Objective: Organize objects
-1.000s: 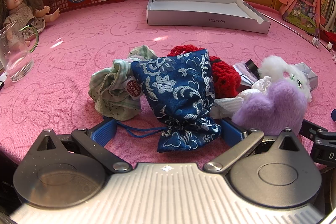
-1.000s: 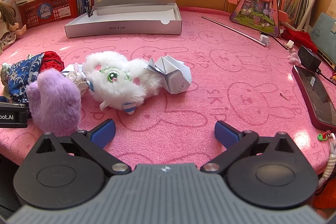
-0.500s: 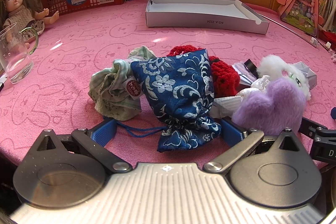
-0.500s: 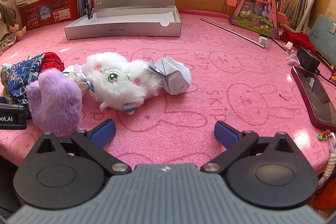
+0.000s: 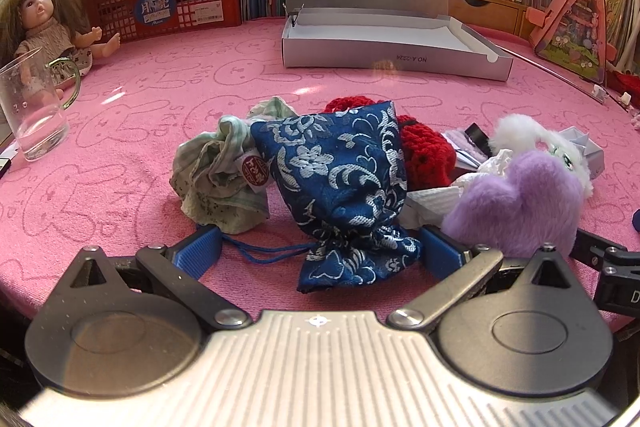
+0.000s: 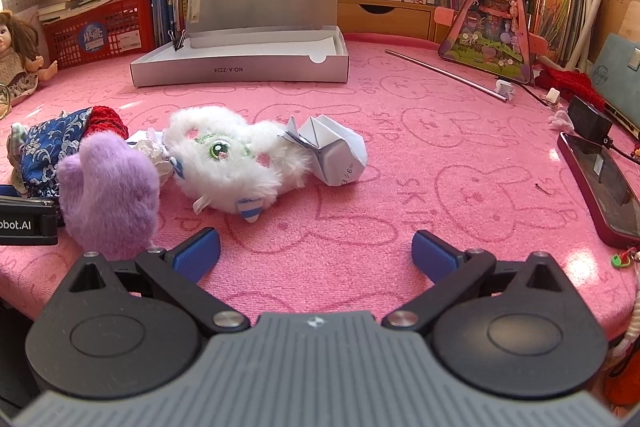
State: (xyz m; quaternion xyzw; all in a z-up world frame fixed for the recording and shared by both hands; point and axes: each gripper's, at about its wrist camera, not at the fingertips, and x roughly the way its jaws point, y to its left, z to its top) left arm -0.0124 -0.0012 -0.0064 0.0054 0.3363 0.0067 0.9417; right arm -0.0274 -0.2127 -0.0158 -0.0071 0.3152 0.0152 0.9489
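My pink tabletop (image 5: 140,131) carries a shallow silver box (image 5: 394,57) at the back, lid up and empty — I judge that's where the clutter goes. The pile sits near the front edge, so both tools hang low. My left gripper (image 5: 320,251) has its fingers spread, straddling the neck of the blue brocade pouch (image 5: 340,175), its silver-flowered cloth gathered by a drawstring. My right gripper (image 6: 316,253) is spread too, over bare cloth — the white plush (image 6: 230,163) lies just ahead.
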